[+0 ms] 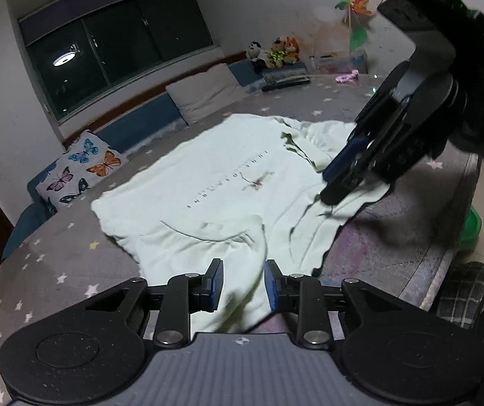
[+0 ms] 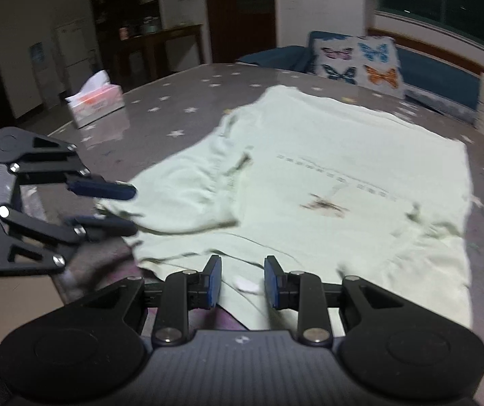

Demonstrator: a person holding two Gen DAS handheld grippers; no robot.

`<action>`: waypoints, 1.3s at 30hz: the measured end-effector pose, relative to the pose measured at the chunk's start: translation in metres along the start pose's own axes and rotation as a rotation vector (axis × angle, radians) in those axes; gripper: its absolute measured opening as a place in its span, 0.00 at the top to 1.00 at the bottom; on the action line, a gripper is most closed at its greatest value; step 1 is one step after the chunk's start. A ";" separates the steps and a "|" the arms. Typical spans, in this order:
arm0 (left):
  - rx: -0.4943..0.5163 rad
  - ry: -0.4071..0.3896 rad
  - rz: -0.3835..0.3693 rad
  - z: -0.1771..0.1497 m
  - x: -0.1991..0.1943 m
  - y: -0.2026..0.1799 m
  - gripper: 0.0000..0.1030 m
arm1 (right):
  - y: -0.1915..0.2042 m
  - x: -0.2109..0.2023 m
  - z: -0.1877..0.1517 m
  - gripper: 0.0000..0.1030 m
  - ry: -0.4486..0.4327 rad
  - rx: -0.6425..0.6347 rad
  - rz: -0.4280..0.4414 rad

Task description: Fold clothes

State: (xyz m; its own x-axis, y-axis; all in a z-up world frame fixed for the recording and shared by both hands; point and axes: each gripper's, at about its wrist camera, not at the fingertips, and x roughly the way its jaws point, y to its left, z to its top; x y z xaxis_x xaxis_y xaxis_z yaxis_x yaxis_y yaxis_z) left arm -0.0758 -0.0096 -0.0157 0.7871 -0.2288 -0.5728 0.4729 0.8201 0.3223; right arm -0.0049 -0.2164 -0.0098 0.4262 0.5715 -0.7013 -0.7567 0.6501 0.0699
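The pale green shirt [image 1: 228, 176] lies spread on the grey star-patterned counter [image 1: 56, 257], its near edge directly under both grippers. The left gripper [image 1: 243, 282] and right gripper [image 2: 243, 279] hang with jaws partly open, fabric between them but unpinched. A butterfly cushion [image 1: 79, 172] and dark window [image 1: 113, 50] lie beyond.

Both wrist cameras look down along their fingers, close above the tabletop [image 1: 56, 264], sharing the shirt [image 1: 228, 176] from opposite sides, 6 and 12 o'clock.
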 end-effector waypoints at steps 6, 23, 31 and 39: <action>0.037 0.011 -0.051 -0.001 0.004 -0.009 0.71 | -0.019 -0.014 -0.018 0.74 0.014 0.069 -0.046; 0.133 0.044 -0.095 -0.007 -0.001 -0.011 0.67 | -0.041 -0.056 -0.051 0.56 0.092 -0.076 -0.209; 0.124 0.052 -0.104 -0.003 0.001 -0.010 0.68 | -0.044 -0.058 -0.047 0.52 0.056 -0.083 -0.222; 0.122 0.064 -0.115 -0.004 -0.001 -0.008 0.68 | -0.058 -0.065 -0.047 0.47 0.013 -0.010 -0.219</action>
State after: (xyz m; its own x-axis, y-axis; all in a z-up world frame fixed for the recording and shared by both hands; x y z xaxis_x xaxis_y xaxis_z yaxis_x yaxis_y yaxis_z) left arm -0.0816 -0.0137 -0.0206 0.6998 -0.2805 -0.6569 0.6062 0.7197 0.3385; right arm -0.0119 -0.3143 -0.0015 0.5748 0.4101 -0.7081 -0.6515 0.7530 -0.0926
